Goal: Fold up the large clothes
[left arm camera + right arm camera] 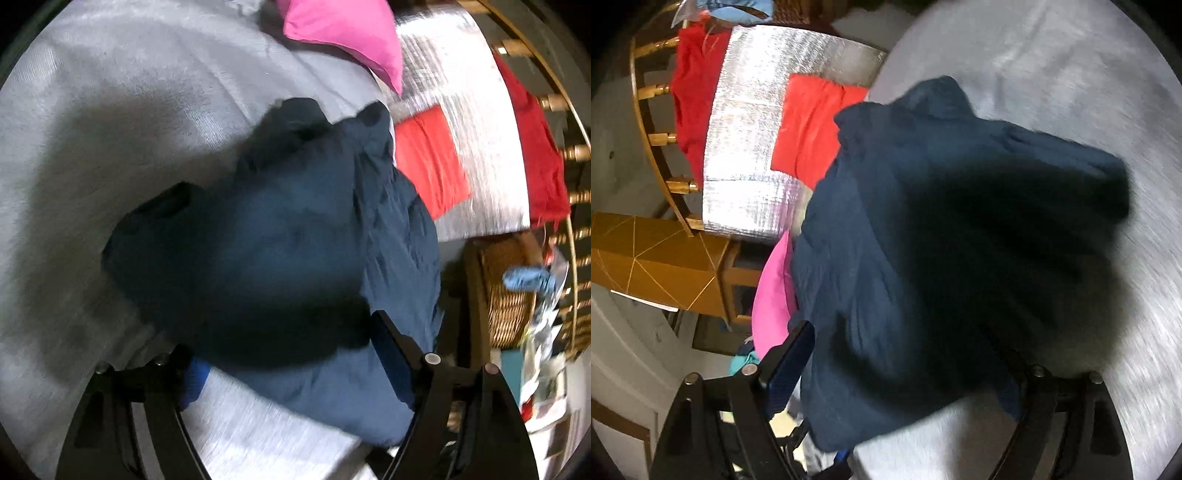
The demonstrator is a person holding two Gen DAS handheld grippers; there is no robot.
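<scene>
A navy garment (280, 240) lies bunched in a rumpled heap on the grey bed sheet (110, 110). In the left wrist view my left gripper (291, 369) straddles its near edge with the jaws wide apart. The cloth lies loose between the blue pads (391, 354) and drapes over the left one. In the right wrist view the same garment (923, 221) fills the middle. My right gripper (901, 384) stands open around its near edge. Its left finger (790, 369) is clear of the cloth and its right finger is partly hidden under it.
A pink pillow (343, 33) and a folded red cloth (432, 162) on a silver mat (480, 110) lie beside the garment. More red fabric (535, 147) hangs on a wooden rail. A wicker basket (506, 291) and a wooden cabinet (657, 266) stand off the bed.
</scene>
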